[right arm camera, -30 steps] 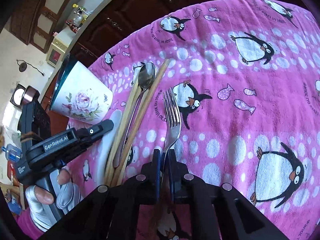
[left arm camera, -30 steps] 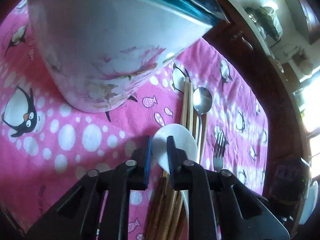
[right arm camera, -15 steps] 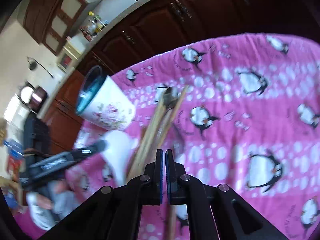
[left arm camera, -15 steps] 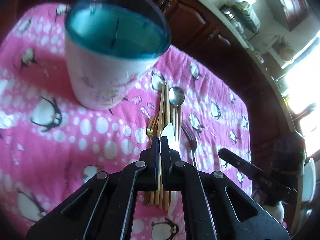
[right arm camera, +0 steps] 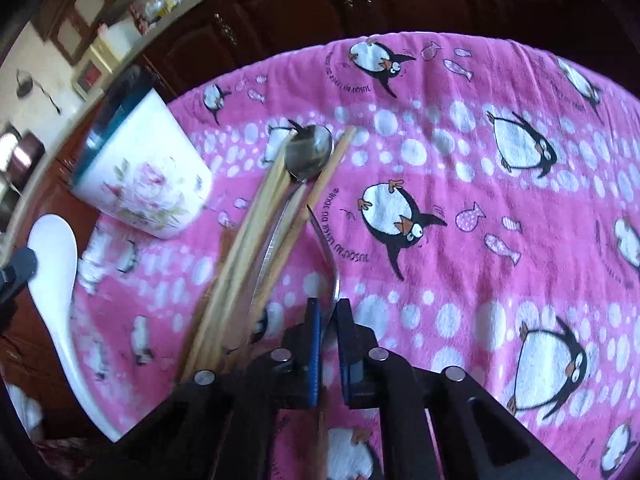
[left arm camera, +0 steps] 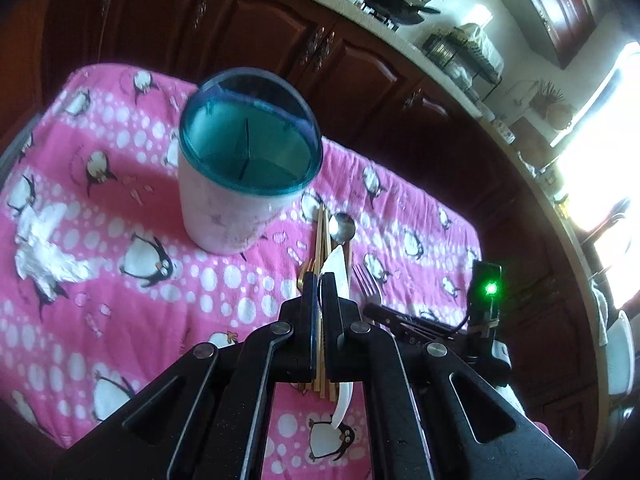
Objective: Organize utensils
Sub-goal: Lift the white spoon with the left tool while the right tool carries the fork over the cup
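left gripper (left arm camera: 320,292) pinches a white spoon (left arm camera: 335,268), lifted above the pink cloth (left arm camera: 120,320). past it stands a cup (left arm camera: 240,184) with a teal divided inside. chopsticks (left arm camera: 323,236), a metal spoon (left arm camera: 343,227) and a fork (left arm camera: 368,286) lie beside it. the right gripper (left arm camera: 404,320) shows at right, jaws unclear.

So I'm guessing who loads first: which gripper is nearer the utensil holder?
Left. The left gripper, gripping the white spoon, faces the utensil holder; the right gripper, with the fork, sits farther right.

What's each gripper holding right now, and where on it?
Left gripper pinches the white spoon near its bowl end. Right gripper grips the fork by its handle, just below the tines.
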A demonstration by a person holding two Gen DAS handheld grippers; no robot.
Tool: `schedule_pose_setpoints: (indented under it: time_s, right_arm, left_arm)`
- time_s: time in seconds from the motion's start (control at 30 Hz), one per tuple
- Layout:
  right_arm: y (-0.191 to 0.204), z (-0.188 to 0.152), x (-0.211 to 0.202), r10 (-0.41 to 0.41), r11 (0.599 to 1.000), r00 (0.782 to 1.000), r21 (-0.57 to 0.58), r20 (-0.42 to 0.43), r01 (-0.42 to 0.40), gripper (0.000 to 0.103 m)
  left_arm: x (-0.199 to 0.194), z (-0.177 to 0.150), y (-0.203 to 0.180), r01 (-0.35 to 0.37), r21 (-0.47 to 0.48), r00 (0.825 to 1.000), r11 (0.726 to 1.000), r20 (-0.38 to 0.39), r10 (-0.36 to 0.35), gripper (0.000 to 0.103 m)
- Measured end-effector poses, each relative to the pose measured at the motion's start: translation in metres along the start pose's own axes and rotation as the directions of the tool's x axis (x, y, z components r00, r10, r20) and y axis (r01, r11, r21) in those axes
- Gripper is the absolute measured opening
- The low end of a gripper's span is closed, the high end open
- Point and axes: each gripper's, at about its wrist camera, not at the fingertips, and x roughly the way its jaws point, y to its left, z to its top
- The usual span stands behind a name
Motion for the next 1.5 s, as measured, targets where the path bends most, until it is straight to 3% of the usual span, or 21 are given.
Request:
schedule_pose_setpoints:
  time_s: [0.27, 0.5, 0.87, 0.97, 1.17, 1.5]
  right_arm:
    - [0.01, 0.003, -0.079, 0.145, 0.989, 0.978, -0.004, 0.151, -0.146, 0.002]
    - [0.034, 0.019, -0.115, 0.219, 0.976, 0.948, -0.05, 0.23, -0.213, 0.002]
    - [0.1, 0.096, -0.17, 0.368, 0.929, 0.865, -0.183, 0.341, -0.323, 0.002]
    - [0.118, 0.12, -0.171, 0.373, 0.926, 0.855, -0.207, 0.36, -0.316, 0.002]
    - [0.139, 0.159, -0.135, 0.35, 0.935, 0.865, -0.196, 0.361, -0.296, 0.002]
    - [0.147, 0.175, -0.06, 0.326, 0.942, 0.902, -0.172, 0.284, -0.287, 0.002]
  left_arm:
    - [-0.044, 0.032, 0.0, 0.004, 0.027, 0.994, 1.0, 0.105, -0.007, 0.001]
    - [-0.071, 0.069, 0.006, -0.034, 0.029, 0.978, 0.999, 0.205, 0.028, 0.001]
    - [-0.069, 0.126, 0.021, -0.162, 0.014, 0.932, 0.987, 0.33, 0.149, 0.001]
    - [-0.056, 0.135, 0.022, -0.212, 0.033, 0.916, 0.977, 0.354, 0.187, 0.001]
    - [-0.03, 0.145, 0.023, -0.296, 0.082, 0.883, 0.952, 0.402, 0.241, 0.001]
    - [0.012, 0.126, 0.032, -0.384, 0.148, 0.852, 0.911, 0.438, 0.288, 0.001]
